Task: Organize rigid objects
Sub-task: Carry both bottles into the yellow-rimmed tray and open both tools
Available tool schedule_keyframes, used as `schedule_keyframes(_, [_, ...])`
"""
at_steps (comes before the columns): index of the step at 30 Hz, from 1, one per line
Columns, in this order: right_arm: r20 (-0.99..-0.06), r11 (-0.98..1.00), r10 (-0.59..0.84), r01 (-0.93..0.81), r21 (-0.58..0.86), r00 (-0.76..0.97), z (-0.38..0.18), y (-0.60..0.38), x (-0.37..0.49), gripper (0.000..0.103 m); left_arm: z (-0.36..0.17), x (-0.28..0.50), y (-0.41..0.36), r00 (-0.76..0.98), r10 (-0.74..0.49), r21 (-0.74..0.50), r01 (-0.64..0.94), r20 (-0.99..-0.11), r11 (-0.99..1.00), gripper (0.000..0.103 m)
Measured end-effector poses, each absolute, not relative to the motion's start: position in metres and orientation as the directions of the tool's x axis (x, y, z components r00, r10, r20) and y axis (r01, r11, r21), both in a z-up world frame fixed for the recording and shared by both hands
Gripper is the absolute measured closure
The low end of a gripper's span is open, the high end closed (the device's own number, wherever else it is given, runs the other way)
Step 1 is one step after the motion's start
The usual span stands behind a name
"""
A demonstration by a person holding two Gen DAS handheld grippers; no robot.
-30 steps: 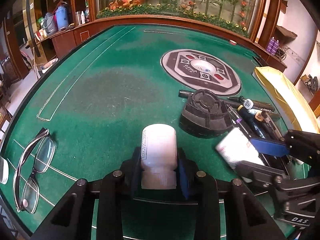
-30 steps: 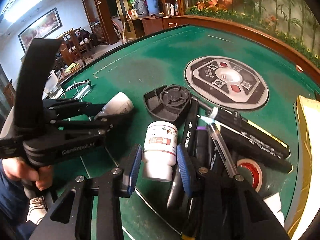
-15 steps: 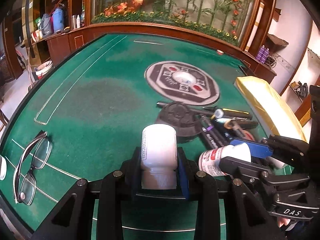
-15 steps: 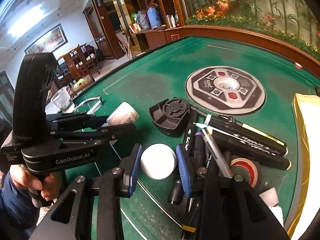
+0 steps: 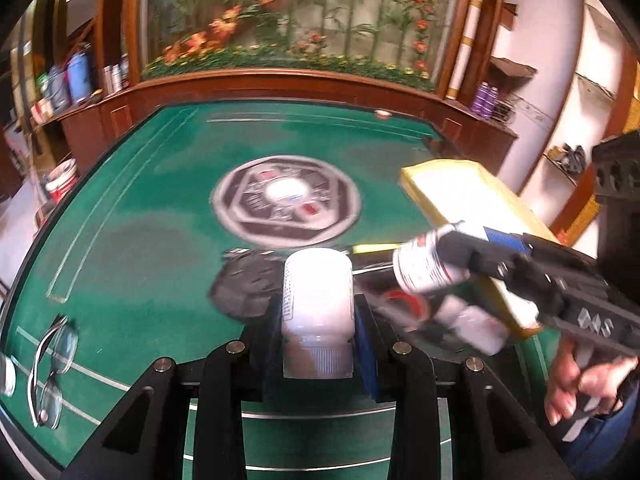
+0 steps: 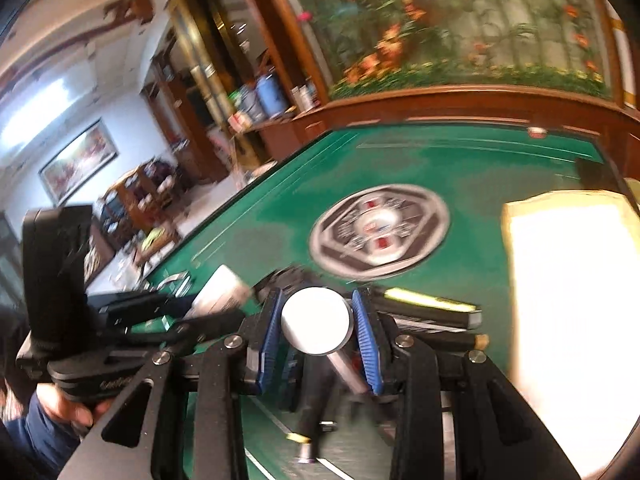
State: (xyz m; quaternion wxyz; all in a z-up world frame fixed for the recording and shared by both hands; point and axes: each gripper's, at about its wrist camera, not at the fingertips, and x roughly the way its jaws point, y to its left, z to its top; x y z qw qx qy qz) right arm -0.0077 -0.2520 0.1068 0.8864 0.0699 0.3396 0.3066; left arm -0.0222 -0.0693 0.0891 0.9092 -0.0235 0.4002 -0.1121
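My left gripper (image 5: 318,330) is shut on a plain white pill bottle (image 5: 318,304), held above the green felt table (image 5: 152,240). My right gripper (image 6: 316,320) is shut on a second white bottle (image 6: 316,320), seen end-on; in the left wrist view that bottle (image 5: 426,266) shows a red and white label and hangs in the air at the right. A yellow-edged box (image 5: 468,200) lies at the table's right side, and also shows in the right wrist view (image 6: 572,280). Both views are blurred by motion.
A black holder (image 5: 244,284), several markers (image 6: 428,308) and a red tape roll (image 5: 404,304) lie under the grippers. Glasses (image 5: 52,364) lie at the left front. A round control panel (image 5: 286,202) sits mid-table. A wooden rail (image 5: 280,84) borders the far edge.
My right gripper closed on the labelled bottle and lifted it off the table. Both grippers have risen and tilted up, each carrying its bottle.
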Motion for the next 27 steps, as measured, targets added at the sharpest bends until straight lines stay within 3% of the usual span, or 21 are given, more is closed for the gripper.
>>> schedule_keyframes(7, [-0.527,0.857,0.507,-0.336,0.39,0.682,0.123,-0.324,0.017,0.069,0.104,0.004,-0.141,0.614,-0.301,-0.144,0.293,-0.729,0.945,0.068])
schedule_keyframes(13, [-0.575,0.889,0.402,-0.152,0.433,0.712,0.119,-0.375,0.069,0.069,0.105,0.048,-0.202,0.545,-0.376,-0.206,0.347,-0.749,0.915,0.068])
schedule_keyframes(19, [-0.647,0.9,0.332,-0.024,0.436,0.687,0.097,-0.403,0.118,0.069,0.094,0.085,-0.255,0.504,-0.366,-0.196,0.359,-0.783,0.913,0.069])
schedule_keyframes(27, [-0.662,0.881,0.341,0.018,0.472,0.667,0.063,-0.417,0.139,0.069,0.05,0.118,-0.288,0.476,-0.32,-0.179,0.317,-0.819,0.931,0.069])
